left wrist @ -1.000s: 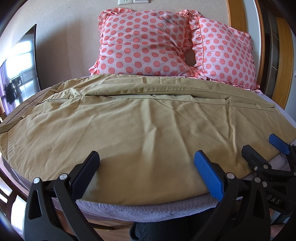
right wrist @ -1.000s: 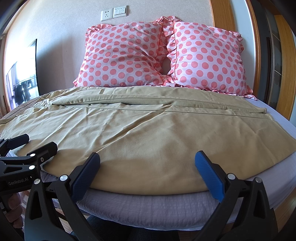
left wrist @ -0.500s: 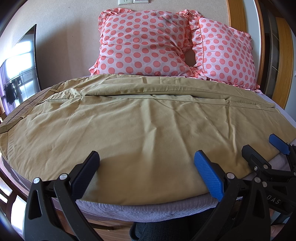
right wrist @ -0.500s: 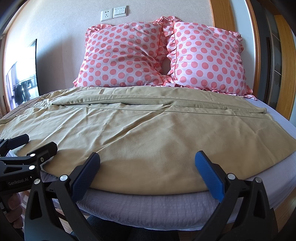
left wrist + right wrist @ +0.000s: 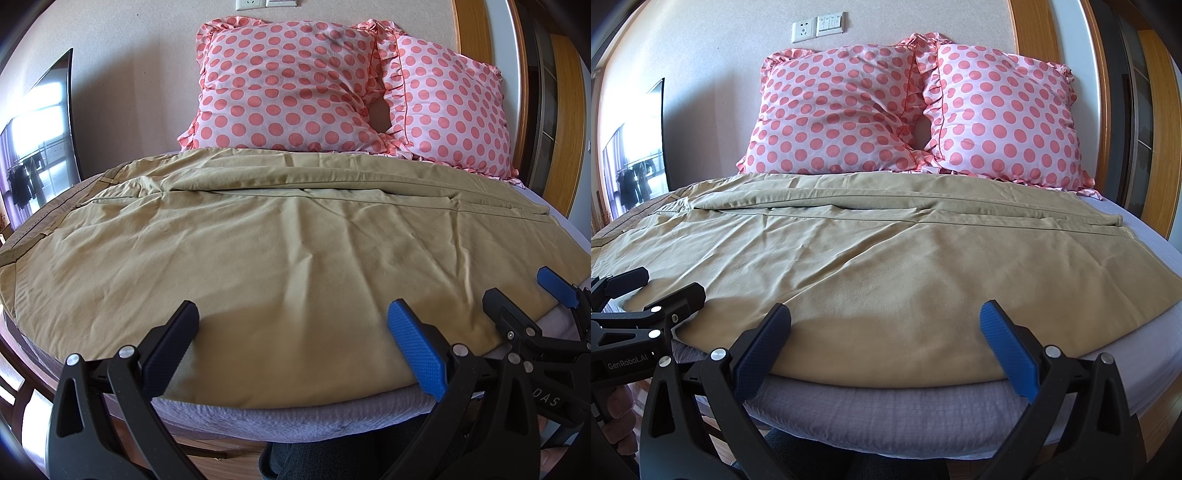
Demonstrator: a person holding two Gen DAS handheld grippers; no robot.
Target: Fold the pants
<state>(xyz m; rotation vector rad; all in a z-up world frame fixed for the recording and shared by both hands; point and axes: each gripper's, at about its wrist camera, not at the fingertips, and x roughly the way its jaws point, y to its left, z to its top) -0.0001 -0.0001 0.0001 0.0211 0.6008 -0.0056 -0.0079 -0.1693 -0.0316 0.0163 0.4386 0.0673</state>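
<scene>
Khaki pants [image 5: 280, 240] lie spread flat across the bed, waistband at the left, leg ends at the right; they also show in the right wrist view [image 5: 886, 258]. My left gripper [image 5: 295, 343] is open and empty, jaws wide, just above the near edge of the pants. My right gripper [image 5: 886, 339] is open and empty, over the same near edge further right. The right gripper shows at the right of the left wrist view [image 5: 532, 299]; the left gripper shows at the left of the right wrist view [image 5: 653, 291].
The bed has a grey sheet [image 5: 894, 413] showing along its near edge. Two pink polka-dot pillows [image 5: 834, 110] [image 5: 1001, 118] lean on the wall at the far side. A dark TV screen [image 5: 40, 147] stands at the left. A wooden door frame [image 5: 1034, 59] is at the right.
</scene>
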